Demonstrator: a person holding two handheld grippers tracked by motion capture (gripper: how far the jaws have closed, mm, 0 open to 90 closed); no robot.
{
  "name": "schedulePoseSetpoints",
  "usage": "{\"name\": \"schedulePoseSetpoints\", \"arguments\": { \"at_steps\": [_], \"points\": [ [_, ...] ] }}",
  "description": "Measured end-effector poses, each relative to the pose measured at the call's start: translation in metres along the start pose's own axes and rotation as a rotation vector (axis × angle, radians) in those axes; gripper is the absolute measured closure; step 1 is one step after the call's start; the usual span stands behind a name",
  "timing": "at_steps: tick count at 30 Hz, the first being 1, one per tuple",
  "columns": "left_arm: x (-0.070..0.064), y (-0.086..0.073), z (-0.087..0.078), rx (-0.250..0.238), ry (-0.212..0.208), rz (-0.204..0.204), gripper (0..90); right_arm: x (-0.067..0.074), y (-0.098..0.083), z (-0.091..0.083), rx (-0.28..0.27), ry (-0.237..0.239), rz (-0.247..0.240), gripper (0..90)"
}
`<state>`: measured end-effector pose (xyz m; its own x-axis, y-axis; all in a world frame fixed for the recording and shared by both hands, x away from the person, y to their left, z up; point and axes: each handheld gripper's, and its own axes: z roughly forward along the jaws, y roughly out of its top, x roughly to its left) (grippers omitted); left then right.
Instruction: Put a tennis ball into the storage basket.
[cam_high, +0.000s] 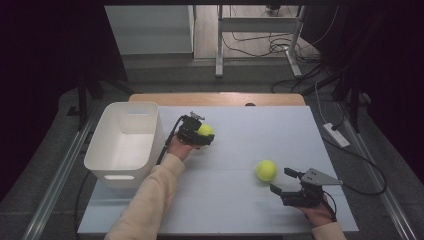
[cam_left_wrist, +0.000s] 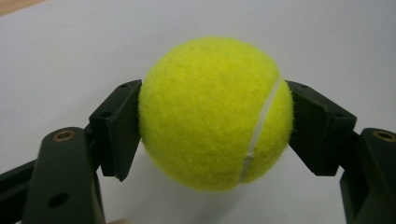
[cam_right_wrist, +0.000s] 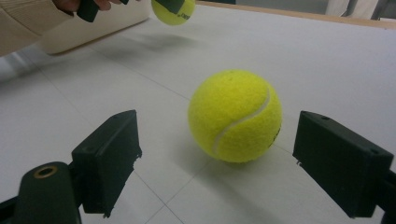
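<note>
Dim room, pale grey desk (cam_high: 235, 200) with a wood strip along the far edge. Your left ball (cam_left_wrist: 215, 113) is fuzzy yellow-green felt with one white seam curving down its right side in the left gripper view. The left gripper (cam_high: 199, 131) has its jaws clamped on it, pads pressed flat against both sides; in the right gripper view it hangs clear of the desk with its shadow below. It sits just right of the white bin (cam_high: 125, 142), near the bin's far corner. Your left hand (cam_high: 179, 148) reaches in from the near edge, cream sleeve (cam_high: 150, 200) angled up toward the bin, gripper pointing right.

Second ball (cam_high: 266, 170), same felt and white seam, rests on the desk right of centre, well apart from the first. Your right gripper (cam_high: 283, 181) lies low near the near-right edge, pointing left-forward at it. Its jaws stand wide open, the ball just ahead of the pads and not touching either.
</note>
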<state>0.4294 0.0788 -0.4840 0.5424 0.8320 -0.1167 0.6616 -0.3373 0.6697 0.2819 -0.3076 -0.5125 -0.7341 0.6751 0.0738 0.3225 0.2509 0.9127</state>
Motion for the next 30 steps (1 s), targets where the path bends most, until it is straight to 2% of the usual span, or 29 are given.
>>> {"name": "schedulePoseSetpoints", "arguments": {
  "at_steps": [16,30],
  "points": [
    [-0.003,-0.001,-0.014,-0.051,-0.037,0.008,26.5,0.0,0.0,0.0,-0.003,-0.003,0.004,14.5],
    [-0.008,-0.003,-0.035,-0.131,-0.061,0.013,26.5,0.0,0.0,0.0,-0.004,-0.007,0.002,14.5]
  ]
}}
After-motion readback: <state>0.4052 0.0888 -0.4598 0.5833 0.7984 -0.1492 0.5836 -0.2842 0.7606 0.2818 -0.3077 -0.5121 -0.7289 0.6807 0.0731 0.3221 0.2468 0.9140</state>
